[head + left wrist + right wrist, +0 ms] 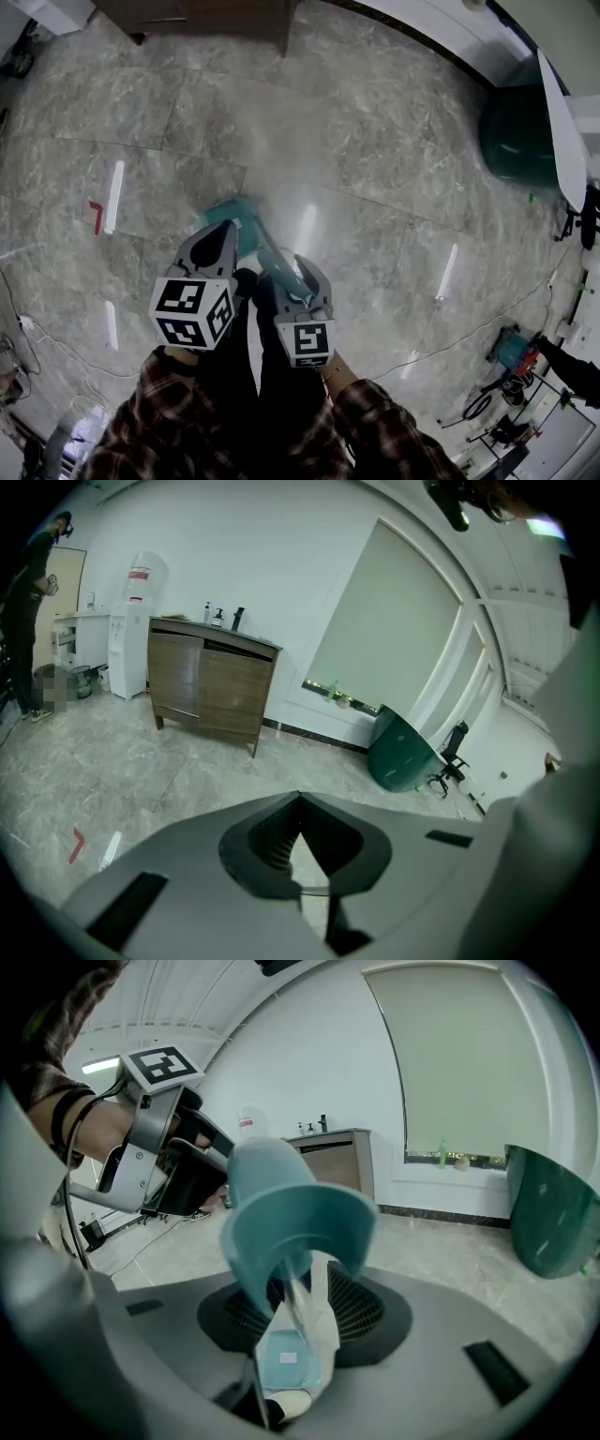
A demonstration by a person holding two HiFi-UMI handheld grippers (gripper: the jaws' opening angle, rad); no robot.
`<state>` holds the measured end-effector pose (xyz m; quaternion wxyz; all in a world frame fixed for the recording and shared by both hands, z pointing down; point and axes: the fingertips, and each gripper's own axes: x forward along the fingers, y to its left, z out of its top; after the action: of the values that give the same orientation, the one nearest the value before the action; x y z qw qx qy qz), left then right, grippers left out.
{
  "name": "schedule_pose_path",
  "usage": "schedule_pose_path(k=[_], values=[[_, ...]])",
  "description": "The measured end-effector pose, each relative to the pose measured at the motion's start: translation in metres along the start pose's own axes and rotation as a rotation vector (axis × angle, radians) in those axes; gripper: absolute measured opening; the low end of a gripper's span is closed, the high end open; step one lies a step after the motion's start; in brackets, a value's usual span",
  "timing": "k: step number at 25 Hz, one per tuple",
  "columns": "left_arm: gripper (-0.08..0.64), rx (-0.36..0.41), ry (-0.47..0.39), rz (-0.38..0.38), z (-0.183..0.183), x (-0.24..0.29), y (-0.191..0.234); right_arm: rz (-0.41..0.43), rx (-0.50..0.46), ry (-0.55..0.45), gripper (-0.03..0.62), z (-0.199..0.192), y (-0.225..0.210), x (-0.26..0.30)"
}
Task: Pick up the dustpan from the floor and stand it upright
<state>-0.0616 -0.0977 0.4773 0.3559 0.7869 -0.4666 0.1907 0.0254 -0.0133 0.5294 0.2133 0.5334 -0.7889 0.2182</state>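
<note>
Right claw [300, 274] is held with its jaws apart on either side of the handle of the teal dustpan [234, 223], whose pan is rested on the grey floor [375, 169] with the handle tilted upward, while the left claw [300, 799] is kept closed and empty just beside it.

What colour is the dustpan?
Teal. The dustpan shows best in the right gripper view.
</note>
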Motion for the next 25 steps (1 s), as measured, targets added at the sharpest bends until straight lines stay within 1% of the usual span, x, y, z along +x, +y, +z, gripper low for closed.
schedule_pose_path(k=[7, 12, 16, 21, 25], values=[[0.001, 0.011, -0.007, 0.002, 0.009, 0.005, -0.009, 0.013, 0.036, 0.043, 0.138, -0.015, -0.001, -0.012], [0.001, 0.020, -0.019, 0.013, 0.026, -0.008, -0.015, 0.022, 0.050, 0.093, 0.138, -0.018, 0.002, -0.038], [0.002, 0.039, -0.035, 0.002, 0.046, -0.023, -0.028, 0.000, 0.068, 0.111, 0.138, -0.005, -0.008, -0.069], [0.001, 0.066, -0.074, -0.025, 0.073, -0.045, -0.051, -0.005, 0.097, 0.133, 0.138, 0.021, -0.020, -0.100], [0.002, 0.083, -0.089, -0.051, 0.088, -0.064, -0.073, -0.011, 0.097, 0.113, 0.138, 0.044, -0.022, -0.124]])
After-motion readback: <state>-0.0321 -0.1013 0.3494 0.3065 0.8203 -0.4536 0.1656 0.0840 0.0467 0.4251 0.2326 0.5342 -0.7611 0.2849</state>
